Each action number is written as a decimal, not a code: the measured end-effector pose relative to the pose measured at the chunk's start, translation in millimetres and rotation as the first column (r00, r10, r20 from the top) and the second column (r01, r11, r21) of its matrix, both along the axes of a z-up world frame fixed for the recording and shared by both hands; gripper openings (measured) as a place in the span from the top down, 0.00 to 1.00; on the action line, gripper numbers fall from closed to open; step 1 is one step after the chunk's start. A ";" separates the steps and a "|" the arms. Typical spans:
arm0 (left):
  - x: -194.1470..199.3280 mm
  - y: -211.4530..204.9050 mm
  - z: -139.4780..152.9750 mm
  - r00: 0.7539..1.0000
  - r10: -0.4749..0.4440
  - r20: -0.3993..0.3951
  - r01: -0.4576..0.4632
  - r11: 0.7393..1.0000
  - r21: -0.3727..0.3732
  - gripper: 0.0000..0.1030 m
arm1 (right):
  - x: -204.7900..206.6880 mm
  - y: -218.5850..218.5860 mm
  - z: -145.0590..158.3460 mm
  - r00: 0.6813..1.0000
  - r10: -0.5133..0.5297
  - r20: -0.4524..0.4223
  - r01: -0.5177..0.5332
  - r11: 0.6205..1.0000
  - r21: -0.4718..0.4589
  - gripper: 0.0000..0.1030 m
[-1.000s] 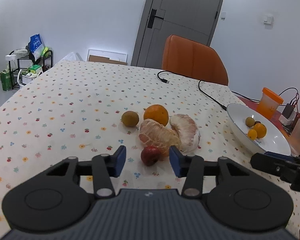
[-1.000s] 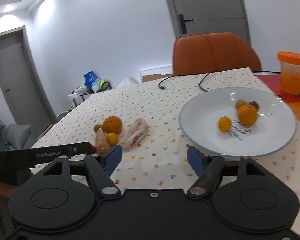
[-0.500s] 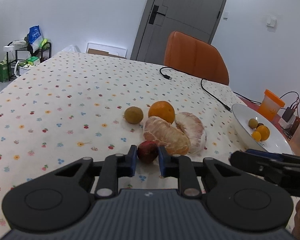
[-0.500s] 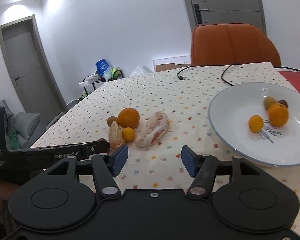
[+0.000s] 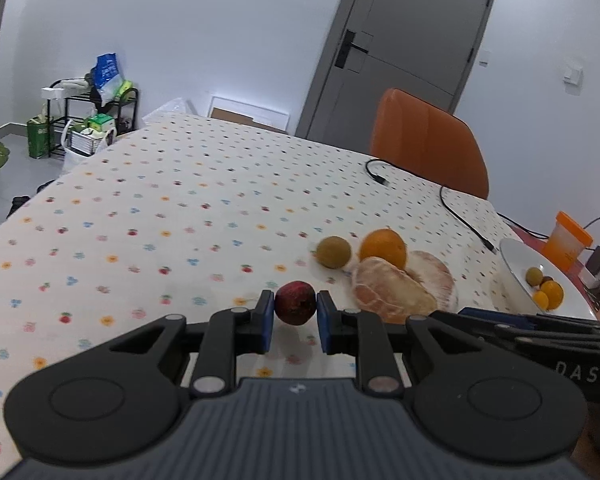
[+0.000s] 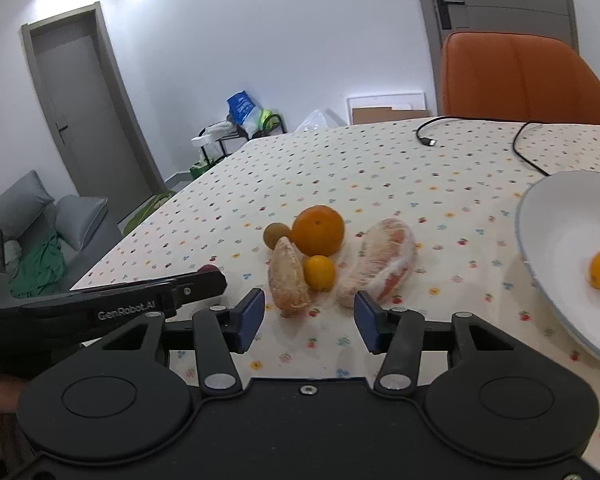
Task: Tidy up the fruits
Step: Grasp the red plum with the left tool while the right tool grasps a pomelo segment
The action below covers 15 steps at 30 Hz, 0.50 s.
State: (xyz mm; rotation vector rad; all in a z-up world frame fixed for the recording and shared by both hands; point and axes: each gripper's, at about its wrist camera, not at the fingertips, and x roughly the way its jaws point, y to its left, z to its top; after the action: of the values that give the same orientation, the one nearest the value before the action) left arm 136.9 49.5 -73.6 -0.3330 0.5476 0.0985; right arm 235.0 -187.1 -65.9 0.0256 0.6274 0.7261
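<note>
My left gripper [image 5: 295, 314] is shut on a small dark red fruit [image 5: 295, 307], low over the flowered tablecloth [image 5: 160, 216] and left of the fruit pile. The pile holds an orange [image 6: 318, 230], a brown-green round fruit [image 6: 276, 234], a small yellow-orange fruit [image 6: 319, 273] and two peeled pomelo pieces [image 6: 289, 277] [image 6: 384, 264]. My right gripper [image 6: 309, 317] sits just short of the pile with its jaws closing; nothing lies between the pads. The white plate [image 6: 548, 224] at the right holds several small fruits.
A black cable [image 5: 456, 208] runs across the table's far right. An orange chair [image 5: 428, 144] stands behind the table. An orange-lidded cup [image 5: 568, 240] and a charger sit beyond the plate. The left gripper's finger [image 6: 148, 298] reaches in from the left of the right wrist view.
The left jaws closed on the red fruit and carried it left, away from the pomelo. The right gripper moved left from the plate toward the pile, and its jaws narrowed.
</note>
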 end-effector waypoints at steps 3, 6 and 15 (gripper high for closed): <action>-2.6 6.2 0.9 1.000 0.015 0.002 -0.015 1.000 0.002 0.79 | 3.5 7.2 -0.8 1.000 0.011 -0.001 -0.011 1.000 -0.010 0.52; -5.4 12.1 1.1 1.000 0.030 0.003 -0.030 1.000 0.003 0.79 | 7.4 13.0 -2.3 1.000 0.021 -0.005 -0.021 1.000 -0.014 0.53; -10.3 23.1 0.6 0.998 0.062 -0.005 -0.062 0.998 0.001 0.80 | 17.8 27.2 -12.3 0.999 0.015 -0.036 -0.016 1.000 -0.023 0.79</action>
State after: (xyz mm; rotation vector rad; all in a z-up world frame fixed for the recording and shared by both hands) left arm 126.6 72.5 -73.1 -0.3495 0.5420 0.1593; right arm 252.8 -159.9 -78.1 0.0122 0.6714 0.7341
